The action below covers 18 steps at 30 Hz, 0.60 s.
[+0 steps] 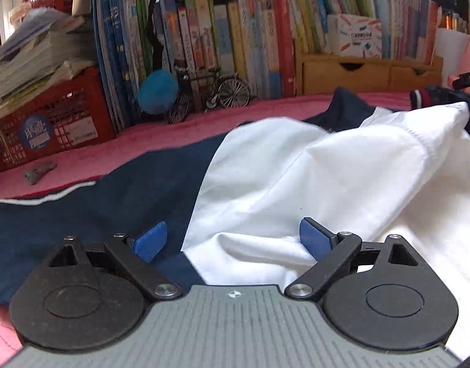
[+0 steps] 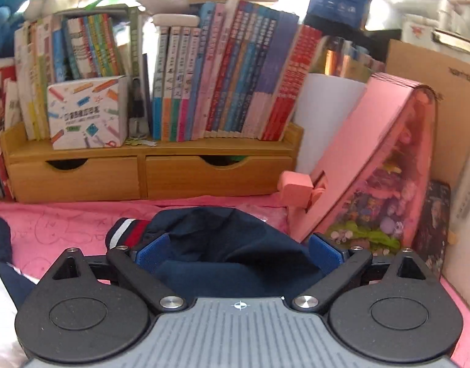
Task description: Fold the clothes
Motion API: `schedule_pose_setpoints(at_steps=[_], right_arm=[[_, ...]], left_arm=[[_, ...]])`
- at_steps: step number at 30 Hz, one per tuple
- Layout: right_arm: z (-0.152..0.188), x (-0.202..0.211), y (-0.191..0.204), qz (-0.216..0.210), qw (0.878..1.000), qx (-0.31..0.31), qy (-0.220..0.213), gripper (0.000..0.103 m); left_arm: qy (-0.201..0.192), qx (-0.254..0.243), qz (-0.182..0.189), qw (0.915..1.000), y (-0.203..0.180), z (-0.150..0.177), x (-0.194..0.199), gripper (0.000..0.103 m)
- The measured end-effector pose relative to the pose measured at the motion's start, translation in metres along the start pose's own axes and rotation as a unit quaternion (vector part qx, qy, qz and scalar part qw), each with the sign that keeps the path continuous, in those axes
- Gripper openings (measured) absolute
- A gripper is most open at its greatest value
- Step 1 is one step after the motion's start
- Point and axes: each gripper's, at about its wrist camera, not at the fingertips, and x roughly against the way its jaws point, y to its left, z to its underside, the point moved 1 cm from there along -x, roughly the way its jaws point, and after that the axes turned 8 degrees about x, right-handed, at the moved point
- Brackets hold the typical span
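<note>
A navy and white jacket [image 1: 265, 165] lies spread over a pink cloth-covered surface [image 1: 173, 135], directly beneath and ahead of both tongs. The left gripper [image 1: 232, 239] is open, its blue pads wide apart above the seam where navy meets white. The right gripper [image 2: 236, 253] is also open, its pads straddling a bunched navy sleeve [image 2: 222, 239] with a red, white and navy striped cuff [image 2: 127, 231] just beyond its left pad.

The jacket [image 1: 265, 184] lies spread on the surface [image 1: 173, 132]. Behind it books [image 1: 235, 36] stand in a row, a model bicycle [image 1: 210, 92] before them, a crate [image 1: 51, 116] to their left, a drawer shelf [image 2: 149, 171] right.
</note>
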Motion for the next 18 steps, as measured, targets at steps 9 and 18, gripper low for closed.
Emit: schedule_pose_setpoints(at_steps=[9, 18], right_arm=[[-0.005, -0.085, 0.054, -0.107, 0.989, 0.032, 0.099, 0.085], [-0.022, 0.036, -0.017, 0.034, 0.994, -0.032, -0.097, 0.025]], left_arm=[[0.008, 0.025, -0.002, 0.9997, 0.009, -0.003, -0.002, 0.103], [0.009, 0.028, -0.001, 0.9996, 0.012, 0.001, 0.000, 0.103]])
